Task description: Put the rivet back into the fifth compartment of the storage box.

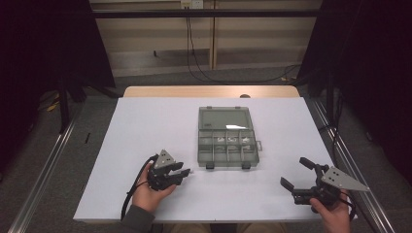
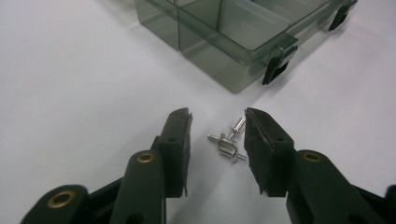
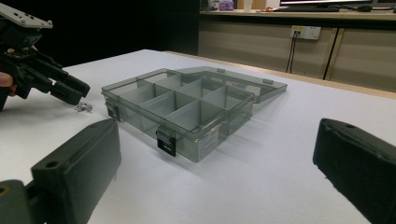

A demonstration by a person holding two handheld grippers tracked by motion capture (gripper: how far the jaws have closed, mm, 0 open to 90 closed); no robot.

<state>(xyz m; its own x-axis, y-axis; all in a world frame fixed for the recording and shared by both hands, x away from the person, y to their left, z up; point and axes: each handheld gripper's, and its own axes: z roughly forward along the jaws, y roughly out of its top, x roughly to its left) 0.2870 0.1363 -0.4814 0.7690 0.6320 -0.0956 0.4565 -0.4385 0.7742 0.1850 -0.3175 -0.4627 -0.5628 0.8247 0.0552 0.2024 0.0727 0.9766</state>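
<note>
- The left tongs (image 2: pixel 217 135) stand apart, low over the white surface (image 2: pixel 70 84), with a small metal part (image 2: pixel 226 142) lying between the two black jaws, nearer the right-hand jaw and apparently touching neither
- The part looks like a little clip with pins: one thin pin runs roughly across the gap, from jaw to jaw, and a short barrel angles up and away toward the box (image 2: pixel 233 42); its long axis seems to lie crosswise to the jaws, not along them
- Risk, as I judge it: closing on it this way would press on the pin's ends, so the part may pivot, skate on the smooth surface, or pop out toward the box
- Being off-centre, the nearer jaw would meet it first and may push it sideways before the other arrives
- It is tiny and shiny; a grip by the very tips could be weak, and it may drop on the way to a compartment
- The box sits just ahead of the left tongs, lid open and lying flat behind; its front latch (image 2: pixel 275 70) juts out and could catch a jaw on a low approach
- The right tongs (image 1: pixel 303 177) are wide apart and hold nothing, well off to the box's other side, too far to steady anything
</note>
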